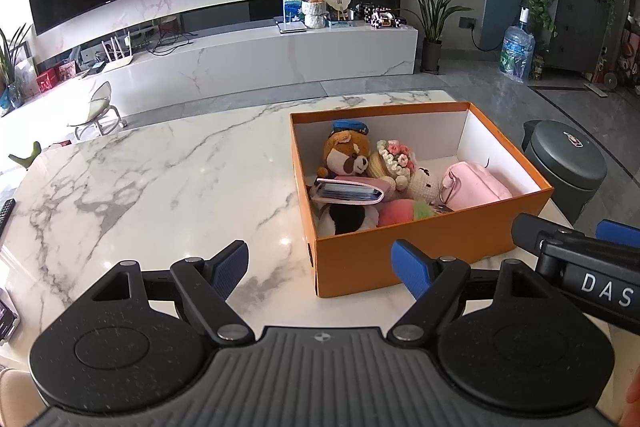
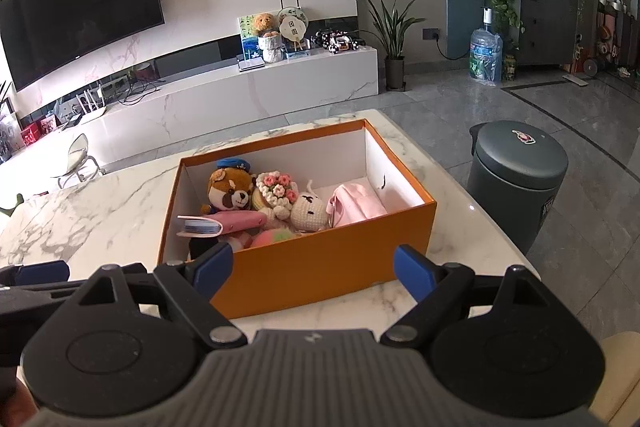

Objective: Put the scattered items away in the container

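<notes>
We find one orange box (image 2: pixel 320 267) on the right part of the marble table (image 1: pixel 160 179). Inside it we count one brown plush raccoon (image 2: pixel 230 193) at the far left, one crocheted flower doll (image 2: pixel 276 193), one white crocheted bunny (image 2: pixel 308 213), one pink pouch (image 2: pixel 356 207) at the right, one pink card wallet (image 2: pixel 224 223) and one pink-green plush (image 2: pixel 272 238) near the front wall. We count two grippers: left gripper (image 1: pixel 320 267) and right gripper (image 2: pixel 314 269), both spread wide, grasping nothing, near the box's front.
</notes>
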Action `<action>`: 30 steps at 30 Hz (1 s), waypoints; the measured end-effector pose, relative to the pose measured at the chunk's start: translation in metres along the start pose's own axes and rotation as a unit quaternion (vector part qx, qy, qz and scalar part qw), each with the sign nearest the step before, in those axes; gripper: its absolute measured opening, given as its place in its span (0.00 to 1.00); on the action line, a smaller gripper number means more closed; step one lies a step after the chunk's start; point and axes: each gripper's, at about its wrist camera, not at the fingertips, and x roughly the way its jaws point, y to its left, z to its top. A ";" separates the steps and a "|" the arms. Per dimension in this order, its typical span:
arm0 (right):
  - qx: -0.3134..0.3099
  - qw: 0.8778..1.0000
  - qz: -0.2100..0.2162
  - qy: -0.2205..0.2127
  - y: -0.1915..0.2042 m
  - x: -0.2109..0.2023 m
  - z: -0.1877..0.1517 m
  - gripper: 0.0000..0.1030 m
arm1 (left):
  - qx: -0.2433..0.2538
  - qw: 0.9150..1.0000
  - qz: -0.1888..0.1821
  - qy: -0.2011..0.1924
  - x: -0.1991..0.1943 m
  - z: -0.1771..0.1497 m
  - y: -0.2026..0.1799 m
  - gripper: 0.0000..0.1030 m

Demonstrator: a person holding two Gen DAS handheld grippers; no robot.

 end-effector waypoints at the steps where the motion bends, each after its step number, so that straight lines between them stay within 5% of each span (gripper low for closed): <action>1: 0.001 1.000 -0.001 0.001 -0.001 0.001 0.000 0.87 | 0.001 1.000 -0.001 0.001 0.001 0.000 0.000 0.91; 30: -0.007 1.000 -0.002 0.014 0.009 0.002 -0.002 0.87 | -0.016 1.000 -0.010 0.014 0.002 -0.003 0.011 0.85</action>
